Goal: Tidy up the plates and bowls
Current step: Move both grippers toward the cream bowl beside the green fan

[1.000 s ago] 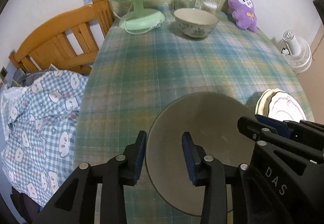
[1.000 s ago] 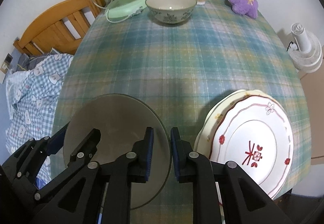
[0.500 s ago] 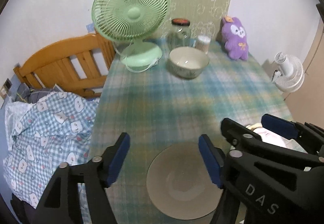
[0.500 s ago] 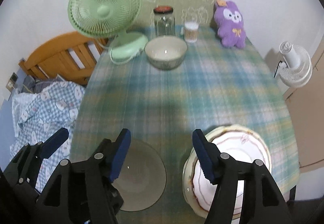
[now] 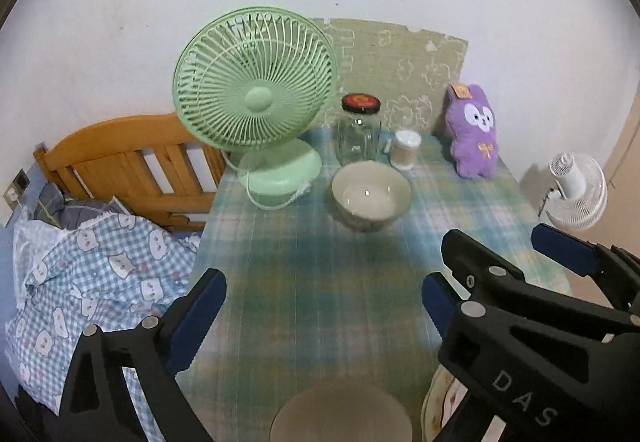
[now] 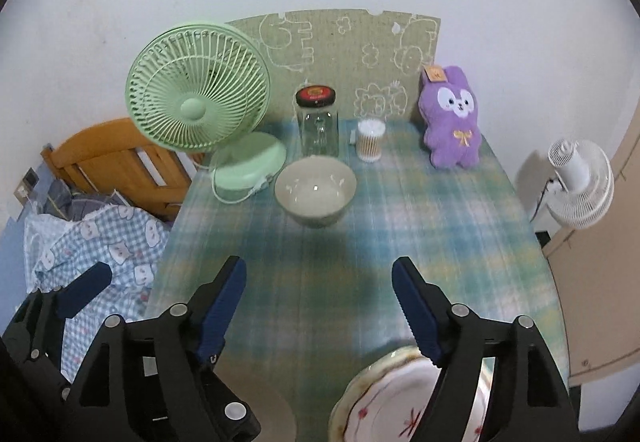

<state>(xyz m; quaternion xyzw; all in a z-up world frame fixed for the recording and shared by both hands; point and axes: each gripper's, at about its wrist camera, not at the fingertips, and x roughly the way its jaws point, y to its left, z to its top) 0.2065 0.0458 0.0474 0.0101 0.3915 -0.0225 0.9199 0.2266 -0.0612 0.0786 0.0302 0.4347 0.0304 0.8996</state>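
I've let go: both sets of fingers have just been opening and now stand wide with nothing between them, left gripper (image 5: 324, 296) and right gripper (image 6: 319, 292) lifted clear. Below me the grey plate (image 5: 340, 412) lies on the plaid surface (image 6: 440, 226) beside the stacked patterned plates (image 6: 384, 406). "DAS" reads on the right gripper's body. Farther off stands the bowl (image 6: 315, 191), I judge next; the jar's lid label is unreadable.
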